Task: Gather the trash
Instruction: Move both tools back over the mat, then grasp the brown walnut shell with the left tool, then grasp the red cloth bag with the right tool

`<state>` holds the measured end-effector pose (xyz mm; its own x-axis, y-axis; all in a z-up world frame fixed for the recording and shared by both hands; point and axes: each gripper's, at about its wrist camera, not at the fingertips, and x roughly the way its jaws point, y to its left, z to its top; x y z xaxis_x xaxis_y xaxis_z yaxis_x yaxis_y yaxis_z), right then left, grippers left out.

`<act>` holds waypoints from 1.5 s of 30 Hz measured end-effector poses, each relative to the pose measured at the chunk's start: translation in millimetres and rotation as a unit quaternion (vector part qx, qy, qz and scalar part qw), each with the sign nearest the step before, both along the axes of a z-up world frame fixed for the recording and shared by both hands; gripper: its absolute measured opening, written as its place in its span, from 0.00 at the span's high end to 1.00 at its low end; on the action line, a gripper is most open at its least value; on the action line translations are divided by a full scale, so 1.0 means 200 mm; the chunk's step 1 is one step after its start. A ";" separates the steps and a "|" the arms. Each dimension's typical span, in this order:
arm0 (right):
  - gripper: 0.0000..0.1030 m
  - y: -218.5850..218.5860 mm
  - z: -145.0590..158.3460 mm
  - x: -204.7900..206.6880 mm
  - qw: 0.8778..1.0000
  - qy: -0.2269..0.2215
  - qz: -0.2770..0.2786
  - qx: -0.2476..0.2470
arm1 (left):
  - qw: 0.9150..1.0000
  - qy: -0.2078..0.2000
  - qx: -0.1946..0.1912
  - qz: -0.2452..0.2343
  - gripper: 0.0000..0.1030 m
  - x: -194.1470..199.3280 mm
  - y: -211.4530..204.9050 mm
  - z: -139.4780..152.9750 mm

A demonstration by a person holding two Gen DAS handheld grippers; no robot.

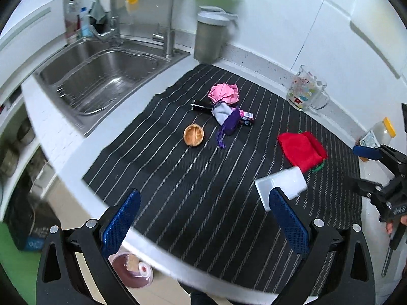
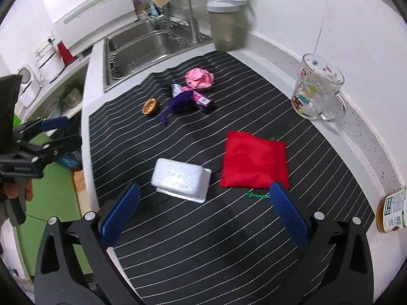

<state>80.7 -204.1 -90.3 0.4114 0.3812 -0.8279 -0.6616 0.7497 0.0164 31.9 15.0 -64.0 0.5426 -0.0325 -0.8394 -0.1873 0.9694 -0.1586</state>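
On the black striped mat (image 1: pixel 193 178) (image 2: pixel 229 228) lies a heap of trash: a crumpled pink paper (image 1: pixel 223 92) (image 2: pixel 199 78), a purple and grey wrapper bundle (image 1: pixel 227 120) (image 2: pixel 182 99) and a brown nutshell half (image 1: pixel 193 135) (image 2: pixel 150 106). A red pouch (image 1: pixel 300 150) (image 2: pixel 254 162) and an overturned white plastic box (image 1: pixel 282 185) (image 2: pixel 180 179) lie nearer. My left gripper (image 1: pixel 203 223) is open and empty over the mat's near edge. My right gripper (image 2: pixel 203 218) is open and empty, just short of the box and pouch.
A steel sink (image 1: pixel 101 76) (image 2: pixel 142 48) lies left of the mat. A grey lidded jug (image 1: pixel 211 35) (image 2: pixel 226 23) stands at the back wall. A printed glass mug (image 1: pixel 305 89) (image 2: pixel 318 89) and a jar (image 1: pixel 379 134) (image 2: pixel 393 211) stand to the right. A bin (image 1: pixel 132 269) sits on the floor.
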 end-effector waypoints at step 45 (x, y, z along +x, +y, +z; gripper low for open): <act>0.26 0.00 -0.46 0.59 0.989 0.066 -0.108 -0.081 | 0.998 0.044 -0.024 -0.044 0.69 0.47 0.15 -0.20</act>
<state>198.3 -203.4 -181.5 0.3523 0.1541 -0.9231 -0.4862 0.8729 -0.0398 126.6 45.0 -104.4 0.4601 -0.1177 -0.8800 -0.1163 0.9746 -0.1912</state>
